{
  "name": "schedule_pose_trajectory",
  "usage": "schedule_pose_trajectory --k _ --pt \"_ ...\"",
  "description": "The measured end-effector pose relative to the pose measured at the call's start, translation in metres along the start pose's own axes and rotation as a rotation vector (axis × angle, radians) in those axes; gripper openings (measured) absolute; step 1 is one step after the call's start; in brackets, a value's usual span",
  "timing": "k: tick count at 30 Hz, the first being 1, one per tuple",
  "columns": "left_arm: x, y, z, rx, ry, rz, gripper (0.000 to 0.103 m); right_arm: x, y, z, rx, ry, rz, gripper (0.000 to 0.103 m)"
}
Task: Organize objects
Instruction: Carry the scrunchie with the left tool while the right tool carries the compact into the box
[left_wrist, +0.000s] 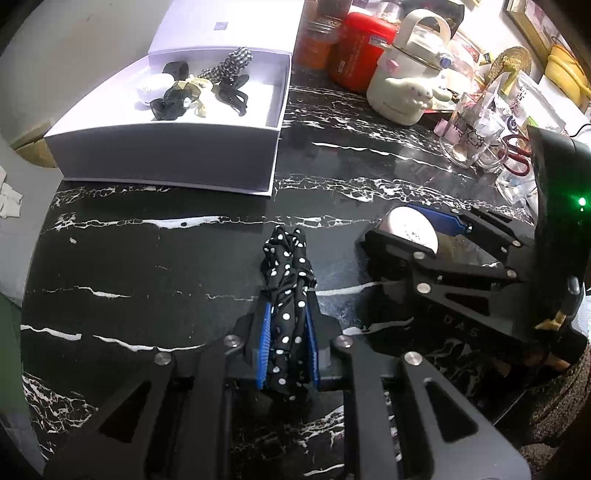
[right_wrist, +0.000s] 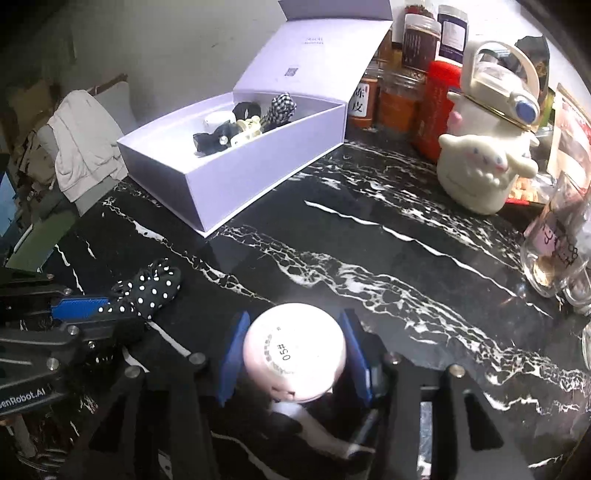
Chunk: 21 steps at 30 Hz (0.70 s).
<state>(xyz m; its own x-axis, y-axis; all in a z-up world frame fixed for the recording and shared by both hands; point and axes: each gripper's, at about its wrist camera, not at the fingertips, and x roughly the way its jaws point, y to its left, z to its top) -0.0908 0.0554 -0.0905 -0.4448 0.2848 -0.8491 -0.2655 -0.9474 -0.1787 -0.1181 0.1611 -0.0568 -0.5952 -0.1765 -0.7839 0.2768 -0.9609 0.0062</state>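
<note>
Your polka-dot scrunchie (left_wrist: 287, 295) is clamped in the left gripper (left_wrist: 287, 345), long axis along the fingers. The open white box (left_wrist: 166, 155) lies ahead and left. The right gripper (right_wrist: 291, 354) grips a pink-white jar (right_wrist: 294, 352), farther off.

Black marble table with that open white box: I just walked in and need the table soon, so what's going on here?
A person is tidying small accessories with a two-finger tool in each hand. The left tool is clamped on a black polka-dot fabric scrunchie just above the black marble table. The right tool grips a round pale pink container. The open white cardboard box behind them already holds several hair accessories, so both items are probably headed there.
</note>
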Motion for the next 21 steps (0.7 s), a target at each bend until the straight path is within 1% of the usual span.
schedule_pose_trajectory --k 4,12,15,21 --pt "-0.003 0.002 -0.001 -0.002 -0.003 0.01 0.015 -0.002 0.0 0.003 0.009 0.005 0.017 0.051" --pt "-0.018 0.004 0.006 0.015 -0.048 0.034 0.015 -0.004 0.004 0.007 0.012 0.036 0.059 0.051" --pt "-0.026 0.003 0.012 0.033 -0.075 0.056 0.015 -0.012 0.008 0.011 -0.007 0.025 0.06 0.051" --pt "-0.037 0.006 0.025 0.036 -0.108 0.07 0.015 -0.032 0.013 0.027 -0.033 -0.011 0.054 0.051"
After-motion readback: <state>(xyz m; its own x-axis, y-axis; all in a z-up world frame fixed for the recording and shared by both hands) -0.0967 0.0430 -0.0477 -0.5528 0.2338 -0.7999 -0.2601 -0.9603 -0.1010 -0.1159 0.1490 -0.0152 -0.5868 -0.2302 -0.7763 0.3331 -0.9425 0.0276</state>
